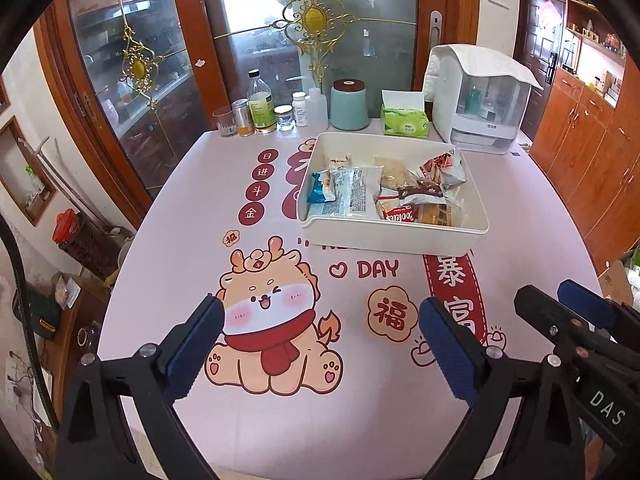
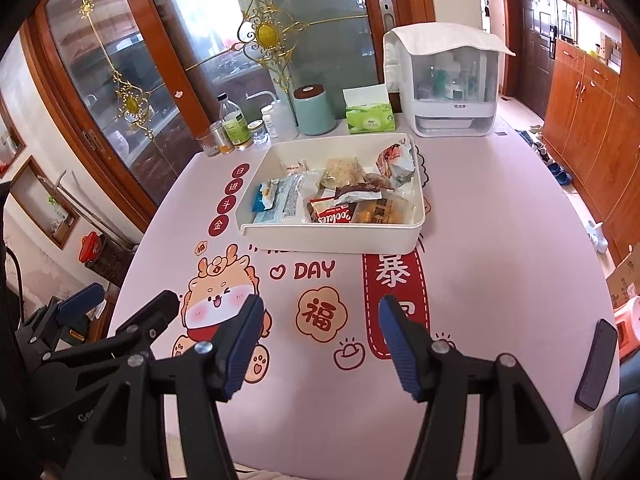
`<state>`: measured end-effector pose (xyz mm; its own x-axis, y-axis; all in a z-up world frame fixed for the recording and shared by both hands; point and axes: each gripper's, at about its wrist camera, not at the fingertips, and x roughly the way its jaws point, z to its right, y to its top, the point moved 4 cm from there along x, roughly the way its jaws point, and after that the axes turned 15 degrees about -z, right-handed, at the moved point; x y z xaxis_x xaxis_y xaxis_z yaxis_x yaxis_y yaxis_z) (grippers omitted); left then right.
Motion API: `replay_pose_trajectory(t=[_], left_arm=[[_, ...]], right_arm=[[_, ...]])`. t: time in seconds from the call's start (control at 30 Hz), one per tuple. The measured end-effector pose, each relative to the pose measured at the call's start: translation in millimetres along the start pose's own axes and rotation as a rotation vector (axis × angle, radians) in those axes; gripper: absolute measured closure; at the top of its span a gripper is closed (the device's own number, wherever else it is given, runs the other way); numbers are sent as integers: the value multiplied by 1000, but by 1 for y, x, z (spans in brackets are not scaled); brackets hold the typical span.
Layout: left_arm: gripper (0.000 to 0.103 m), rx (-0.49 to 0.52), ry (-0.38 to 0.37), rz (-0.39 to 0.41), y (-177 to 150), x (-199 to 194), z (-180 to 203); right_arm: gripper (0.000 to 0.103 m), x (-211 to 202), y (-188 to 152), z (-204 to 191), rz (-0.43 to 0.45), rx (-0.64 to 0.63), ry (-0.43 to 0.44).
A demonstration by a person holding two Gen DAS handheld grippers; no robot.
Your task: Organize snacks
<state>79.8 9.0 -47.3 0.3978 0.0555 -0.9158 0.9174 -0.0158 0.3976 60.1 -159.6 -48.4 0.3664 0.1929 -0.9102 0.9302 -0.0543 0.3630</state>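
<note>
Both tongs, left (image 1: 320,344) and right (image 2: 320,340), released and empty above the bare counter (image 2: 500,280). Snacks (image 2: 332,196) piled in the white tray (image 2: 328,240) at the counter's middle, well apart from both. Only in the right wrist view: a dark phone (image 2: 596,364) at the counter's right edge.

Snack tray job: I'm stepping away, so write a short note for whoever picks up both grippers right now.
Left gripper: jaws open, empty, above the table near the front edge.
Right gripper: jaws open, empty, beside it.
Snacks: all visible packets lie in the white tray mid-table.
Done: no loose packets visible on the tablecloth.
Left: packets lie jumbled; tidy if needed.
</note>
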Motion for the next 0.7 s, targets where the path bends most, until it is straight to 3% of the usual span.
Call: replay_pose_trajectory(t=[0.7], left_arm=[[6,-4,-21,-11,-1,3,1]], right_arm=[[42,1,-2,3,2,4,-4]])
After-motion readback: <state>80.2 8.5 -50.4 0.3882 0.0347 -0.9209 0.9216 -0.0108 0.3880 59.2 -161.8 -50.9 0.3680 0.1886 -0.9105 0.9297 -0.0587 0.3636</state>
